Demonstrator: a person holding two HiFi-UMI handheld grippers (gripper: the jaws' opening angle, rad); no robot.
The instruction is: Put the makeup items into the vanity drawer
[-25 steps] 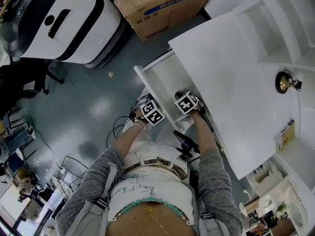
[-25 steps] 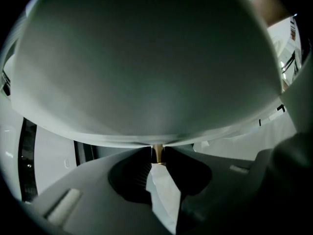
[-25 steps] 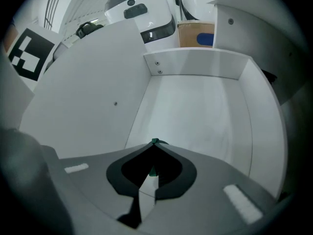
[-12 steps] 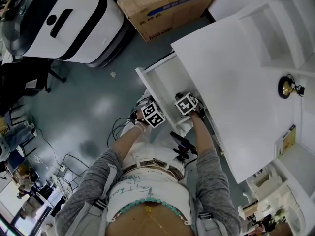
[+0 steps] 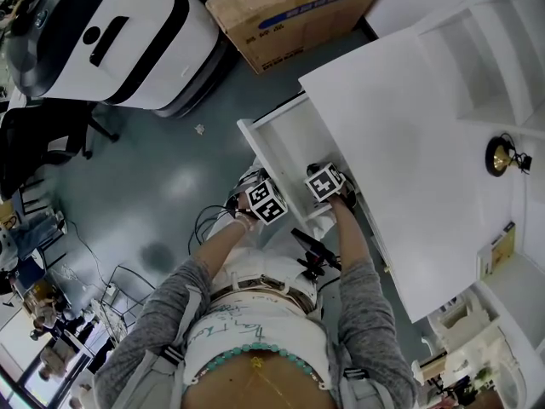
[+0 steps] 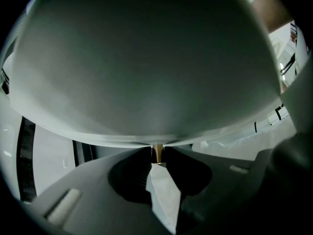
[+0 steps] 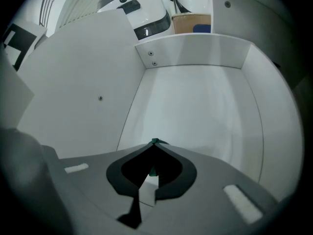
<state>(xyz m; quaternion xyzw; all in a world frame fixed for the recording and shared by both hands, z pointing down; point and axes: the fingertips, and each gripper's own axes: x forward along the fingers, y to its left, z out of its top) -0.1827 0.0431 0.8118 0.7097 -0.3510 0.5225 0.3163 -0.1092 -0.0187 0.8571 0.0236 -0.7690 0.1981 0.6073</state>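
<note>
- Grey-blue floor lies below a white vanity tabletop, with a cardboard box and a white machine standing further off.
- Out of the vanity's side the drawer stands pulled open, a shallow white tray with upright walls.
- Into that drawer reaches the right hand-held gripper; its jaws are pressed together on a thin green item, whose tip pokes out just above the drawer's white bottom. What kind of makeup item it is cannot be told.
- At the drawer's outer front sits the left hand-held gripper, jaws pinching a small gold piece that meets a broad white panel.
- Both hand-held grippers point steeply down, marker cubes side by side and near each other.
- Forearms in grey sleeves stretch forward from the person's waist, the right one along the tabletop's edge.
</note>
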